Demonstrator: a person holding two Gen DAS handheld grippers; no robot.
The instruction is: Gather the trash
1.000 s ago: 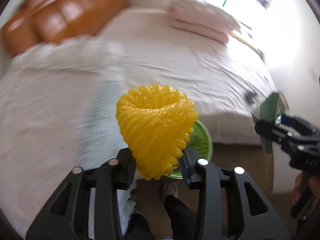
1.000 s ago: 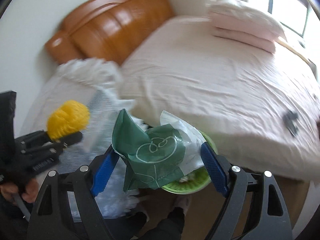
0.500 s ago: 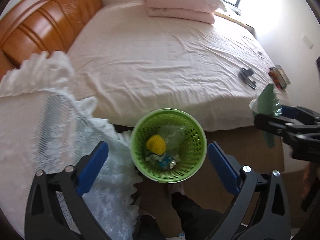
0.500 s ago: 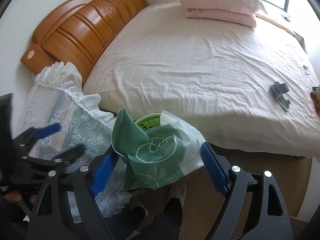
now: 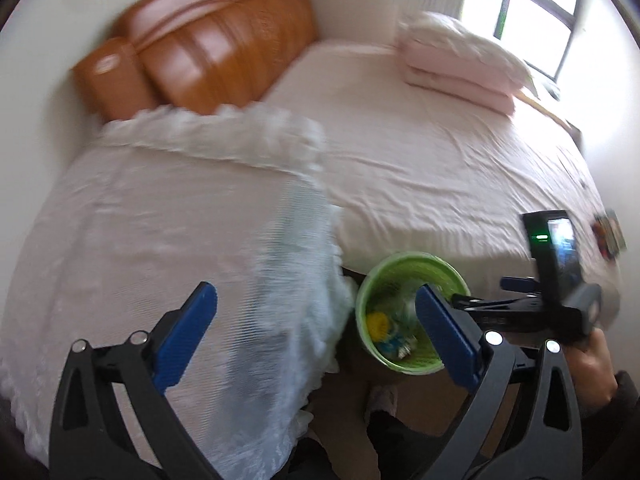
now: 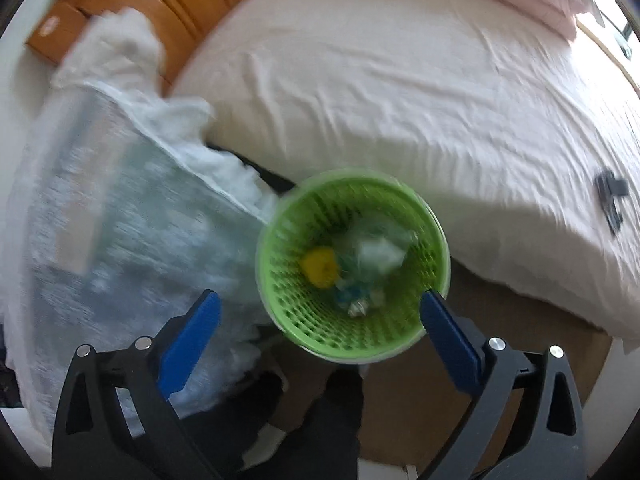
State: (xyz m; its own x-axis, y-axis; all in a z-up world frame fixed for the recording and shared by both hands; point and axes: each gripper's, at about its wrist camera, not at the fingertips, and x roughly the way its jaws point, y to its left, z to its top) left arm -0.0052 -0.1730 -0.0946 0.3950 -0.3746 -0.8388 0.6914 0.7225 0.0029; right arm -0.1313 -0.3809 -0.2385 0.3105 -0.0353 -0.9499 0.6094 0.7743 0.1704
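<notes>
The left gripper [image 5: 316, 336] fills the lower part of its own view, blue pads spread wide with nothing between them. The right gripper [image 6: 320, 336] points steeply down, its jaws opening and empty. At the lower right of the left view, a hand [image 5: 596, 364] grips the right gripper's handle.

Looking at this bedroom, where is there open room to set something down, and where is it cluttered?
The widest bare patch is the bed sheet between the wooden headboard and the folded pink quilts. The lace-covered stand top also looks bare. The green basket already holds trash, and small items dot the bed's far edge.
</notes>
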